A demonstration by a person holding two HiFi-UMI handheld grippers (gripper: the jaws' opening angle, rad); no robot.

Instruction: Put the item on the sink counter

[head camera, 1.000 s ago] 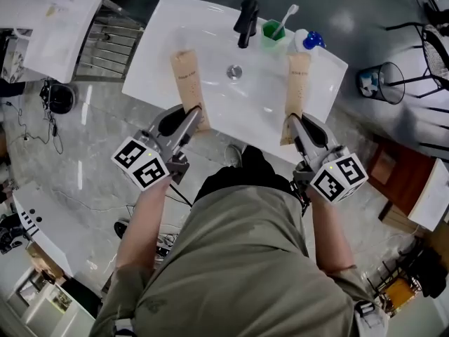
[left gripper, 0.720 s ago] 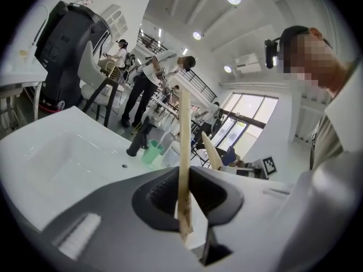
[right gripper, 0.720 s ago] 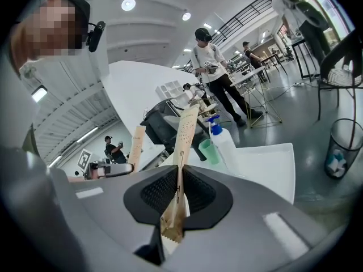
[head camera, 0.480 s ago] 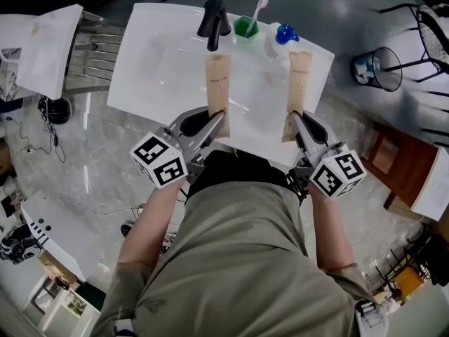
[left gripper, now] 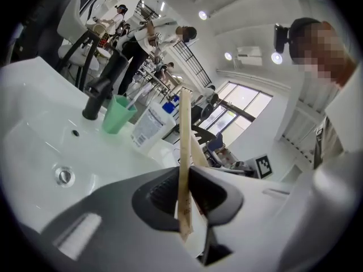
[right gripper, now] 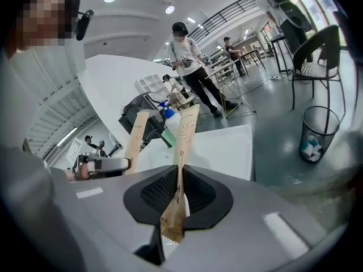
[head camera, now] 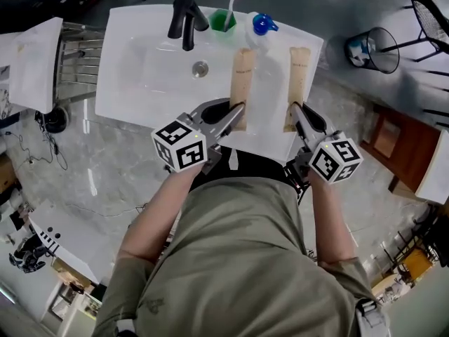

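In the gripper views, each pair of jaws is seen clamped on the lower end of a flat brown sachet: the left gripper (left gripper: 182,192) on the left sachet (left gripper: 185,135), the right gripper (right gripper: 178,194) on the right sachet (right gripper: 186,132). Only the head view shows both sachets held side by side over the right counter of the sink (head camera: 140,83). A tap (head camera: 184,20), cup (head camera: 223,21) and bottle (head camera: 258,30) are lined along the back edge. A bin (head camera: 365,48) is stood on the grey floor (head camera: 105,174). Bystanders (right gripper: 187,61) are seen only in the gripper views.

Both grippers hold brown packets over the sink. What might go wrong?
Left gripper and right gripper pinch only the bottom ends of the left packet and right packet; either may slip. The left packet seems over the basin; released there, it misses the counter. The blue-capped bottle near its tip might topple.
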